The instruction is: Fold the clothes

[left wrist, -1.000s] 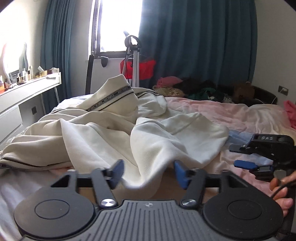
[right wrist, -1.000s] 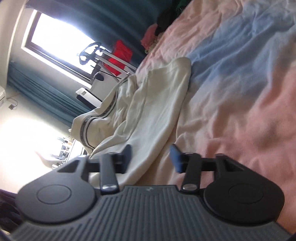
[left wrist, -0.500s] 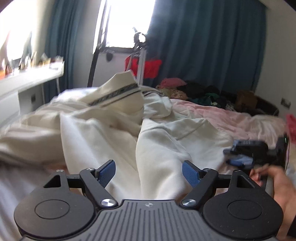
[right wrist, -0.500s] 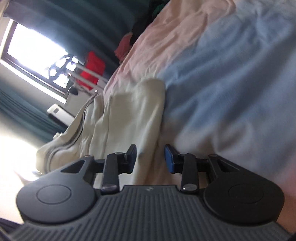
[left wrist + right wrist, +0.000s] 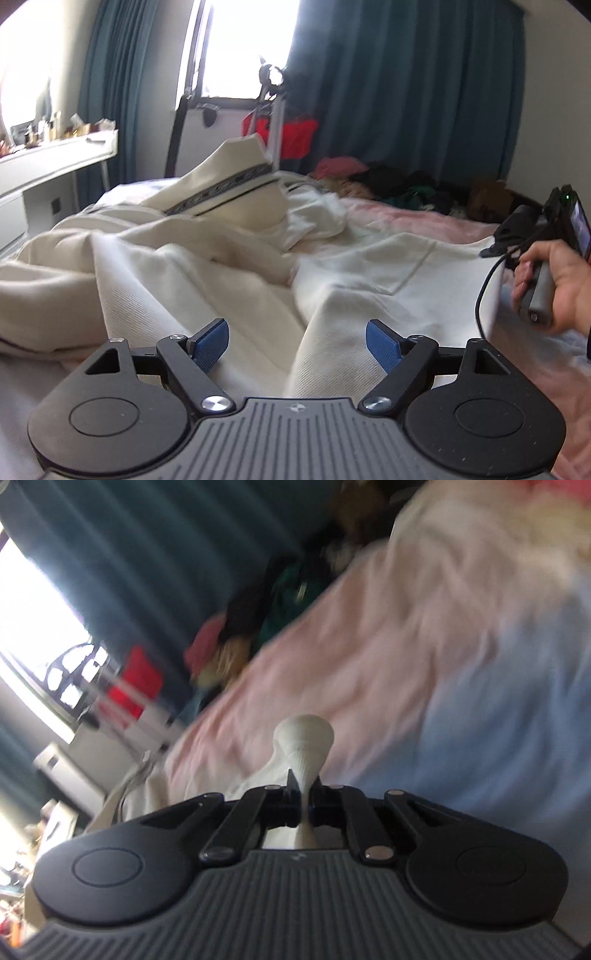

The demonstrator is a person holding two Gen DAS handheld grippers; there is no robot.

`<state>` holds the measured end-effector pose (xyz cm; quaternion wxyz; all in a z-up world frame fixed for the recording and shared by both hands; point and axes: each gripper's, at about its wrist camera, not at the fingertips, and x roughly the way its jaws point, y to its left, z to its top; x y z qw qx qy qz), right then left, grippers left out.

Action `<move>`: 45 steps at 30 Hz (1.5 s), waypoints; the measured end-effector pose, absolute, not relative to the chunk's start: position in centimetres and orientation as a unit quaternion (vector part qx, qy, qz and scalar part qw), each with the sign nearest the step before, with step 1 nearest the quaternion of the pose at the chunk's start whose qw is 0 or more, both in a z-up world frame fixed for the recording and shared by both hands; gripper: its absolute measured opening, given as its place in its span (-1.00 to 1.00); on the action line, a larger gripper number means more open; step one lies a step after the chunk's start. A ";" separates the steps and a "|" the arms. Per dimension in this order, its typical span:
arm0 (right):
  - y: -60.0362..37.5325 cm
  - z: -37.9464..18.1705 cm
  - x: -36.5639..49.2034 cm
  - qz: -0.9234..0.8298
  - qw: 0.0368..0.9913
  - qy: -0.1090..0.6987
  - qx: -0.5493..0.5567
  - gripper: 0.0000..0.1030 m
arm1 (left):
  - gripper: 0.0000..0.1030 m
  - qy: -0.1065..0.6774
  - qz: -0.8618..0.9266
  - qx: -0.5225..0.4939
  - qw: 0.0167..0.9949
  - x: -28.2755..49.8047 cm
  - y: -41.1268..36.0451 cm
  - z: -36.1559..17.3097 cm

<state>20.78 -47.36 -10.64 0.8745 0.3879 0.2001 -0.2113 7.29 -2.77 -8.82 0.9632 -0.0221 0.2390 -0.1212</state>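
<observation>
A cream garment with a dark patterned band lies crumpled across the bed. My left gripper is open, its blue pads over the garment's near fold. My right gripper is shut on a bunched edge of the cream garment, which sticks up between the jaws. In the left wrist view the right gripper is held in a hand at the garment's right edge.
The bed has a pink and blue sheet. A pile of dark, green and pink clothes lies at the far side by teal curtains. A white desk stands at left. A stand with a red bag is by the window.
My right gripper has closed on the garment's edge and swung up and right. My left gripper has opened wider and moved nearer the cloth. The garment's right part has spread out.
</observation>
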 end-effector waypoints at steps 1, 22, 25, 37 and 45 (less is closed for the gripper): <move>-48.4 -9.7 20.1 -0.222 0.877 0.194 0.379 -0.88 | 0.62 0.231 -0.131 -0.021 0.964 6.9 -2.9 -8.7; -60.8 -15.5 0.8 -0.297 0.777 0.215 0.512 -0.88 | 0.63 0.357 -0.034 -0.258 0.897 6.8 4.1 -11.2; -60.8 -16.0 0.5 -0.294 0.772 0.218 0.520 -0.88 | 0.60 0.374 0.039 -0.377 0.847 7.8 9.6 -13.2; -60.7 -16.8 0.6 -0.300 0.763 0.207 0.534 -0.88 | 0.48 0.250 0.163 -0.591 0.750 9.3 20.0 -15.0; -60.4 -16.5 1.4 -0.312 0.775 0.206 0.510 -0.88 | -0.37 0.273 0.167 -0.576 0.752 9.9 22.7 -14.2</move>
